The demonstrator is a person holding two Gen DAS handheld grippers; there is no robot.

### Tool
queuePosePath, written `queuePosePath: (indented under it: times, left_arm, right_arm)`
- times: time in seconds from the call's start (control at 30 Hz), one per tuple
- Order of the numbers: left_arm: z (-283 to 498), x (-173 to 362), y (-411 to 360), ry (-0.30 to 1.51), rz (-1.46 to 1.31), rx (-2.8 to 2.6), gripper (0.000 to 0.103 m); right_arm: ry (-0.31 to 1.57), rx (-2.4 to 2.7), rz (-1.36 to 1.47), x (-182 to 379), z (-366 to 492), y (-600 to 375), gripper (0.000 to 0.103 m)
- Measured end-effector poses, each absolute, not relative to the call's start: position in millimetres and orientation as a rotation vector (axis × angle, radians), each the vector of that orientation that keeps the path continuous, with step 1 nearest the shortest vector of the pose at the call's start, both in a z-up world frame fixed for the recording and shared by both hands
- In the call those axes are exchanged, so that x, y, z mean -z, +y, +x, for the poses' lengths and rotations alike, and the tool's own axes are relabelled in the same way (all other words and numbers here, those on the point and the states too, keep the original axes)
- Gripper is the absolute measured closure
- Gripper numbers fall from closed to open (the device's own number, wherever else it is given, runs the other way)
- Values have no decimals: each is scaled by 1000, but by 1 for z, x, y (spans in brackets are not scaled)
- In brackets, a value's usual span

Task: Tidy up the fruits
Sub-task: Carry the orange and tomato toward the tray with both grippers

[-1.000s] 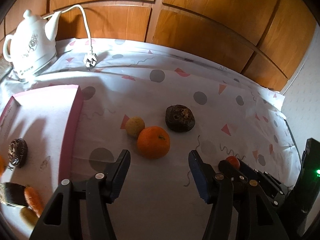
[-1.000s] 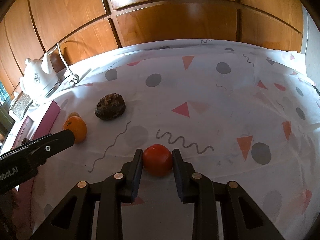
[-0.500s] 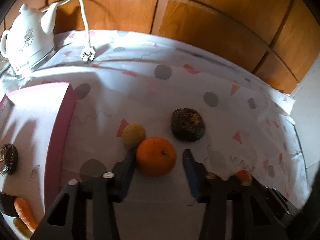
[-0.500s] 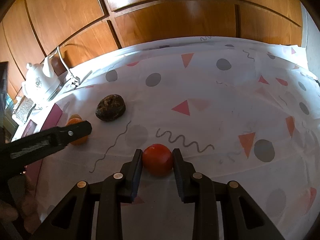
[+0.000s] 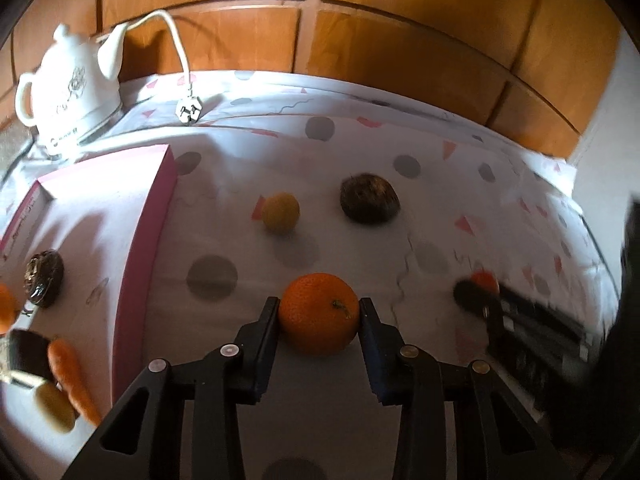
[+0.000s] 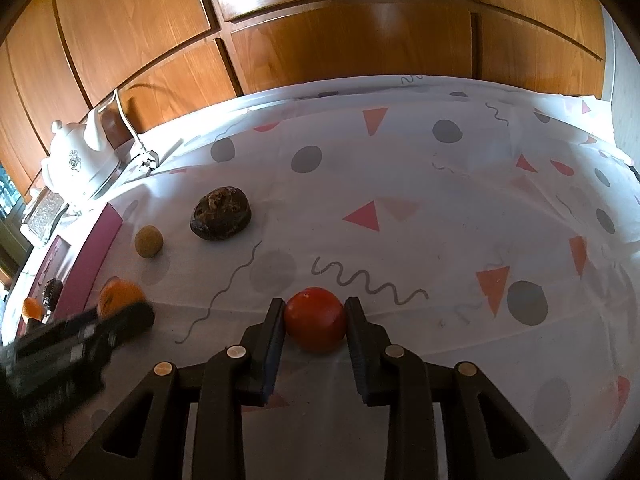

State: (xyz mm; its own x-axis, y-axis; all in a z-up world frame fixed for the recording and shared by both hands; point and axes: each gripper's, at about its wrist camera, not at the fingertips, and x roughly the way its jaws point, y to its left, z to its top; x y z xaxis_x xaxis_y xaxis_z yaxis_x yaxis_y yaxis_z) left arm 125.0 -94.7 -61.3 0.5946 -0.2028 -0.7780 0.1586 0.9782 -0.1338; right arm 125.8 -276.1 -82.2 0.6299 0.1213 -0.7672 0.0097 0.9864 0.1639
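My left gripper (image 5: 319, 310) is shut on an orange (image 5: 318, 314), held just above the patterned cloth. My right gripper (image 6: 315, 310) is shut on a red tomato (image 6: 315, 318). A small yellow fruit (image 5: 281, 213) and a dark brown fruit (image 5: 370, 204) lie on the cloth beyond the orange; both also show in the right wrist view, the yellow fruit (image 6: 148, 241) and the brown fruit (image 6: 221, 218). A pink-rimmed tray (image 5: 150, 232) at the left holds a dark fruit (image 5: 44, 278), a carrot (image 5: 70, 376) and other produce.
A white kettle (image 5: 70, 92) with its cord and plug (image 5: 189, 110) stands at the back left. Wooden panelling (image 5: 400, 40) runs behind the table. The right gripper's body (image 5: 532, 332) shows at the right in the left wrist view.
My left gripper closed on the orange and drew it back, away from the yellow and brown fruits. My right gripper stays shut on the tomato.
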Motion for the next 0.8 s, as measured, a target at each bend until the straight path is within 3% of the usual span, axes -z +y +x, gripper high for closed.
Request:
queuePosePath:
  times: [0.8]
  left_arm:
    - [114, 63, -92, 874, -43, 197, 65]
  right_arm:
    - [880, -41, 111, 82, 125, -270, 73]
